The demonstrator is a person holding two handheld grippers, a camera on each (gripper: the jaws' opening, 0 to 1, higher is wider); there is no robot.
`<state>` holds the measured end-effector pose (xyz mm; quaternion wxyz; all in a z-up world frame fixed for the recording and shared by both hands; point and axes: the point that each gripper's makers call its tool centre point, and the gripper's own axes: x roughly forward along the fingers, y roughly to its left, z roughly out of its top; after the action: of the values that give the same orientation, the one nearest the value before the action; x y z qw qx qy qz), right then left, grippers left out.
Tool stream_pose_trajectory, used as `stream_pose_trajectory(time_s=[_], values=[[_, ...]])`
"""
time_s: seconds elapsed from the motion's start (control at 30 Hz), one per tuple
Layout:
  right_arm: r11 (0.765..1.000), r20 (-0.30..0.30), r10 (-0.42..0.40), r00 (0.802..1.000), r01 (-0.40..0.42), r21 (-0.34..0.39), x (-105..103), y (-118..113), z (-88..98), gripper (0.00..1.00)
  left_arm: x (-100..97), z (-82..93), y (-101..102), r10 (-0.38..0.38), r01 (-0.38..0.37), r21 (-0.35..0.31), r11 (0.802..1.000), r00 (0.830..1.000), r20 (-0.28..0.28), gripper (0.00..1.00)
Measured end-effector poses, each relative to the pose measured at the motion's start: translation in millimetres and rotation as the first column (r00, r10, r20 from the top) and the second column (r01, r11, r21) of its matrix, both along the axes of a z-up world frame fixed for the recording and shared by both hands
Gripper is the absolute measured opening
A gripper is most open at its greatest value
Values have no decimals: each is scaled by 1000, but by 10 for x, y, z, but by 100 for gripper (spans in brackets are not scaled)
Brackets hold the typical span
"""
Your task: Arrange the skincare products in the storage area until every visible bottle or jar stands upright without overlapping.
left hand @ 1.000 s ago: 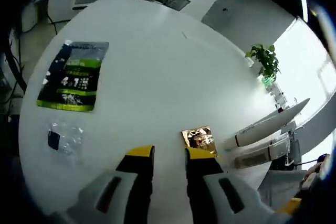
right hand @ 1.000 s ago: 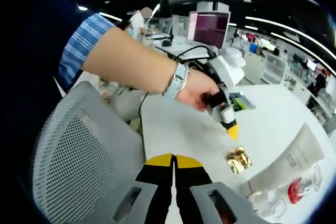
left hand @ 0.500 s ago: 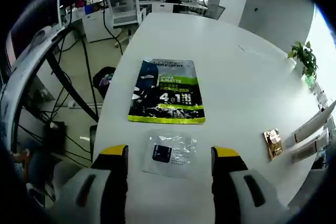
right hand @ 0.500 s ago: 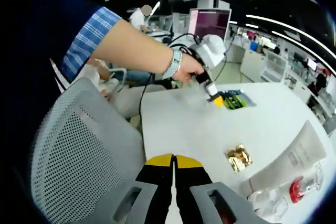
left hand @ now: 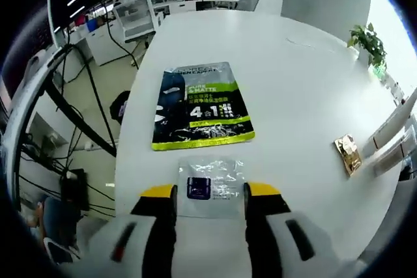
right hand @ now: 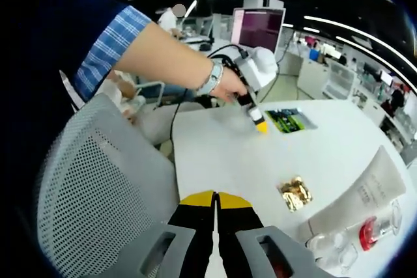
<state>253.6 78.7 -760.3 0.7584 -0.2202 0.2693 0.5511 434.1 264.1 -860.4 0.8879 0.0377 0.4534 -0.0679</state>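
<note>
Left gripper is reaching low over the surface, jaws spread apart. Right gripper is hanging back, jaws pressed together, empty.

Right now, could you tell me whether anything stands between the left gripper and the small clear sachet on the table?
Nothing visible does. The left gripper is open, its jaws on either side of the small clear sachet. The green-and-black packet lies beyond the sachet, not between.

Glossy white table, clear crinkled plastic sachet, seemingly foil packet, mesh chair
</note>
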Motion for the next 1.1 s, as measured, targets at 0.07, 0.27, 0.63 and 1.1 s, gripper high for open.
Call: stream_pose_trajectory(time_s=[0.07,0.27,0.63,1.1], values=[[1000,1,0,1000,0,-3,-1,-4,-4,0,-16,11,7,-2,2,-3,1000,1000,-2,36],[999,-10,-41,999,41,22,49,-18,46,0,-32,148,-91,63,-58,-145,988,998,29,36],[933,-73,-276,958,285,218,405,-137,347,4,-396,977,-779,-96,196,-315,929,947,306,36],[726,-368,-365,855,509,462,600,-217,633,15,-1053,1533,-1582,-393,524,-213,825,801,452,35]])
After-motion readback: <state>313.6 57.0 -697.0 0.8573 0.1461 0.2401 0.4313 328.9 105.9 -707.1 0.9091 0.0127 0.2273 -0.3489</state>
